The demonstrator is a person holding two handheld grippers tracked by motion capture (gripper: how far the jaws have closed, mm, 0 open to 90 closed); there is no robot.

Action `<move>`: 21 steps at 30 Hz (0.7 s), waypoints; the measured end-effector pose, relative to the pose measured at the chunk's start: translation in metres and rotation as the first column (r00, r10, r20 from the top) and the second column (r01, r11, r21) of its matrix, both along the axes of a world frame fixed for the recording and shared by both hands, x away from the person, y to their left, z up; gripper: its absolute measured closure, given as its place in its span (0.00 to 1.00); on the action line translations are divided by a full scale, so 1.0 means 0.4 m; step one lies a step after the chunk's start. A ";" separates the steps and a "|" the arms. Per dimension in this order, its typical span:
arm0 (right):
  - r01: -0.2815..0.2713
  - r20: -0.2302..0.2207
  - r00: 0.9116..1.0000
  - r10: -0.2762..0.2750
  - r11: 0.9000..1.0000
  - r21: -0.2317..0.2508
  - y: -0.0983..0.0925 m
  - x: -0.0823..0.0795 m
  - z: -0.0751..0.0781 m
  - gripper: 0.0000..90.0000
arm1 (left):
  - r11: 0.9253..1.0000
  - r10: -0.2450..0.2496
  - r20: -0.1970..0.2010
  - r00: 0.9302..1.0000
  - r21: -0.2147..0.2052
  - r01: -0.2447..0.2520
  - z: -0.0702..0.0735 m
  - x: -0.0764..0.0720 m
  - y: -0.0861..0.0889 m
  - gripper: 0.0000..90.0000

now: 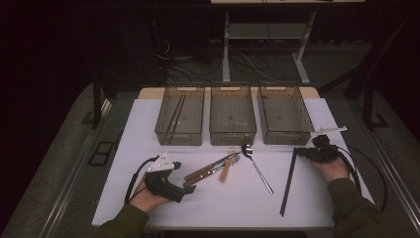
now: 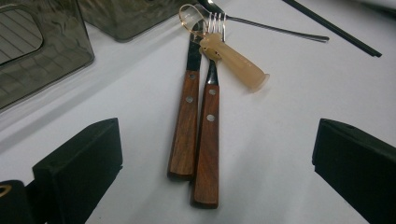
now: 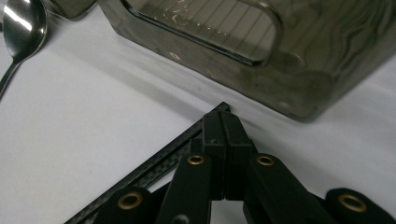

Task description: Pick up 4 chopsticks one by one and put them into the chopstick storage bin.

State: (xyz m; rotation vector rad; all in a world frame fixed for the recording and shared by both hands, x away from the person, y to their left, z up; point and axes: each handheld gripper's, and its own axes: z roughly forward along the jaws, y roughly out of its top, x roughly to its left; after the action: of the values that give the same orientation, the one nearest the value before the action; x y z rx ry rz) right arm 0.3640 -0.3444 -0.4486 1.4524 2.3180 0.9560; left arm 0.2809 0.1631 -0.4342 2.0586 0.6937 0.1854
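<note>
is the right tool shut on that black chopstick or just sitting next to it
Shut on it, it seems. In the right gripper view the right tool has its jaws pressed together over the end of the black chopstick, which lies flat on the table.

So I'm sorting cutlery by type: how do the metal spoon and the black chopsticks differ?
The metal spoon is shiny silver with a rounded bowl; the black chopsticks are matte, straight and longer. The spoon lies free, while the right gripper is shut on the chopsticks' far end. Both lie on the white table.
</note>
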 end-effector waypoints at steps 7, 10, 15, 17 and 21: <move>-0.020 0.008 1.000 0.020 1.000 0.003 0.025 0.011 -0.001 1.00 | 1.000 -0.004 0.000 1.000 0.001 0.004 0.000 0.000 0.000 0.01; -0.026 0.004 1.000 0.026 1.000 0.003 0.034 0.015 0.000 1.00 | 1.000 -0.004 0.000 1.000 0.001 0.004 0.000 0.000 0.000 0.01; -0.044 0.007 0.999 0.044 0.999 0.007 0.056 0.024 -0.001 1.00 | 1.000 -0.006 0.001 1.000 0.000 0.006 0.000 0.000 -0.001 0.00; -0.052 0.009 0.999 0.052 0.999 0.008 0.066 0.027 -0.001 1.00 | 1.000 -0.006 0.001 1.000 0.000 0.006 0.000 0.000 -0.001 0.00; -0.069 0.012 0.998 0.069 0.998 0.009 0.084 0.032 -0.002 1.00 | 1.000 -0.006 0.000 1.000 -0.001 0.006 0.000 0.000 -0.001 0.00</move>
State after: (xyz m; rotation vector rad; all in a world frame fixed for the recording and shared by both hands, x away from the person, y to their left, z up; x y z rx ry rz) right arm 0.3768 -0.3107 -0.4492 1.3743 2.3725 0.9918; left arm 0.2809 0.1629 -0.4341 2.0595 0.6875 0.1821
